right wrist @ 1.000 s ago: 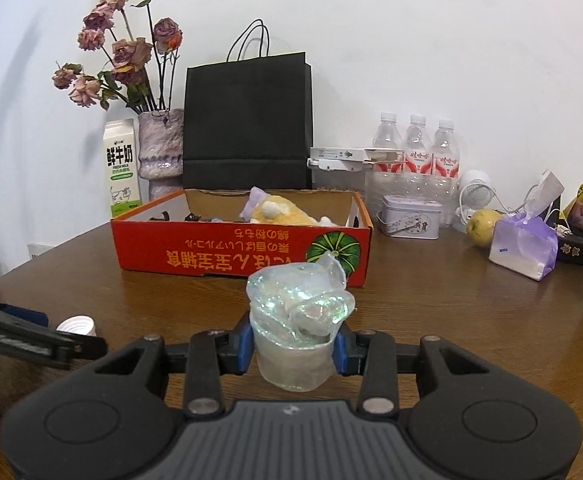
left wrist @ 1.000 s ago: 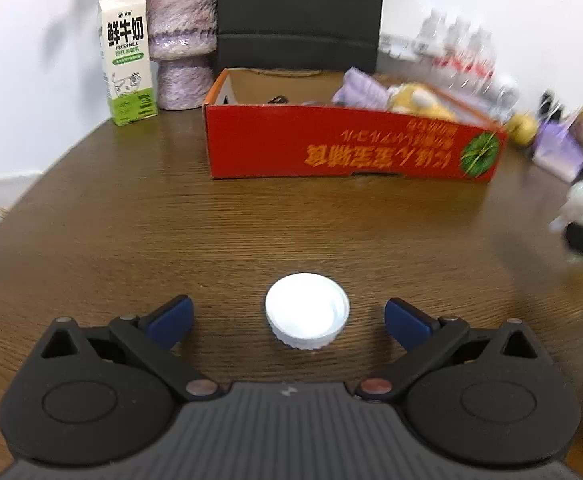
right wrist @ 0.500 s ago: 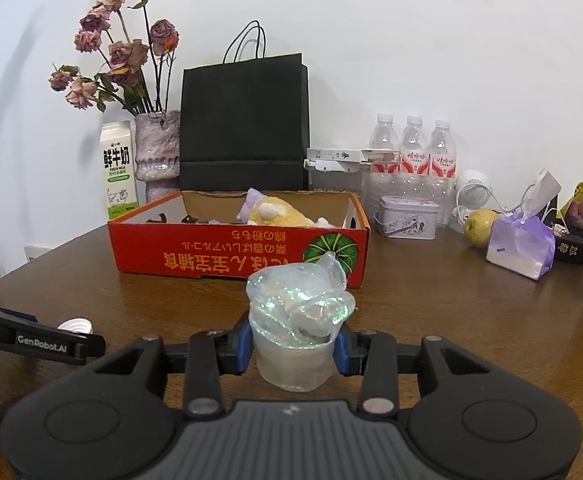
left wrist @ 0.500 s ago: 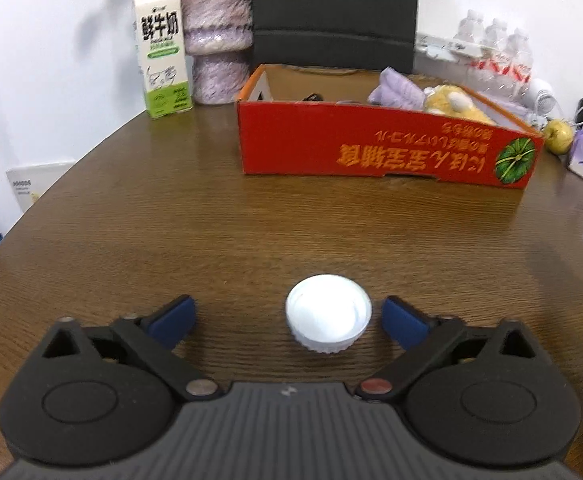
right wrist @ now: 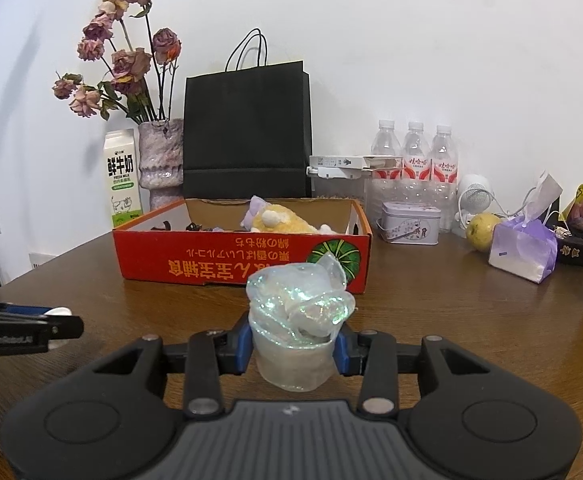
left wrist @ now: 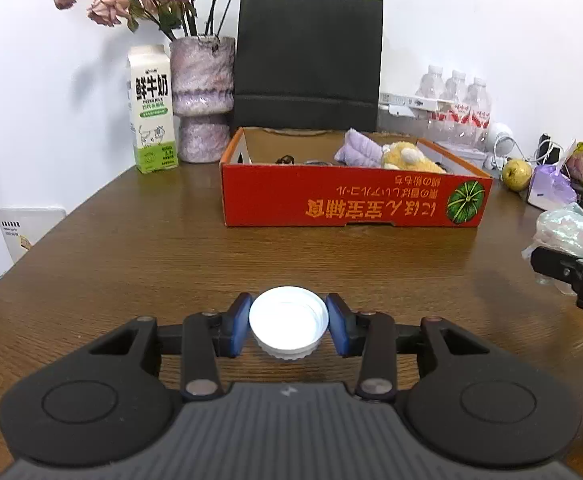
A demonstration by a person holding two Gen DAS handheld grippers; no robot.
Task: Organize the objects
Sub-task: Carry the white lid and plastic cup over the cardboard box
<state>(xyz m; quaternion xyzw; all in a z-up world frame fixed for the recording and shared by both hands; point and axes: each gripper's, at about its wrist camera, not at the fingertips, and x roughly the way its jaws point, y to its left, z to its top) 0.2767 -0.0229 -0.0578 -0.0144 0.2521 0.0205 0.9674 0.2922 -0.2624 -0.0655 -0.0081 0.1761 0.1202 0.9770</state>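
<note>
- Left wrist view: the left gripper (left wrist: 288,322) has its blue fingers (left wrist: 238,324) closed in against the two sides of a white cap (left wrist: 288,321), which sits open side up between them, at the tips, on the brown surface (left wrist: 171,248).
- The cap looks light, stiff plastic with a ribbed rim; a hold across that rim seems right, though a smooth round wall could squirt out under a hard pinch.
- The red box (left wrist: 353,200) lies well beyond the fingers.
- Right wrist view: the right gripper (right wrist: 293,350) is clamped on a small clear cup (right wrist: 293,364) stuffed with iridescent film (right wrist: 301,304), which bulges above the fingers.
- The cup appears thin, light and easily crushed, so its lower wall, where the fingers (right wrist: 243,346) sit, is probably the safest hold.
- The red box stands ahead of the fingertips, apart from the cup.
</note>
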